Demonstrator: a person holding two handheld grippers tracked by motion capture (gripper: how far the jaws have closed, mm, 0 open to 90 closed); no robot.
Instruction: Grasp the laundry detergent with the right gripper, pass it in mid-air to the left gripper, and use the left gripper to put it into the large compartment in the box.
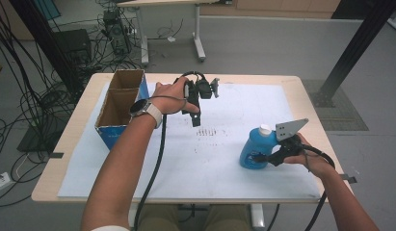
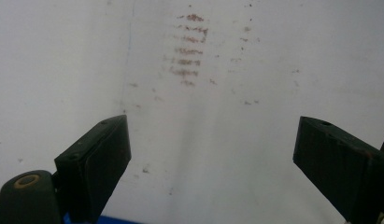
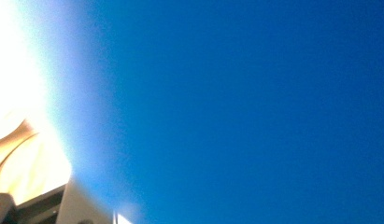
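A blue bottle (image 1: pixel 252 144) with a white cap (image 1: pixel 265 129) stands upright on the white mat (image 1: pixel 195 168) at the right. My right gripper (image 1: pixel 261 157) comes in from the right and is shut on the bottle's lower body; the blue bottle (image 3: pixel 250 102) is pressed close in the right gripper view. My left gripper (image 1: pixel 196 120) hovers over the mat's far middle, pointing down. In the left gripper view the left gripper (image 2: pixel 213 140) is open, its jaws wide apart with nothing between them, above bare mat.
An open cardboard box (image 1: pixel 111 132) with blue sides and two compartments sits at the table's left. Faint reddish marks (image 1: pixel 211 132) stain the mat's middle, and the marks (image 2: pixel 189 49) lie ahead of the left jaws. Cables and desk legs stand on the floor beyond.
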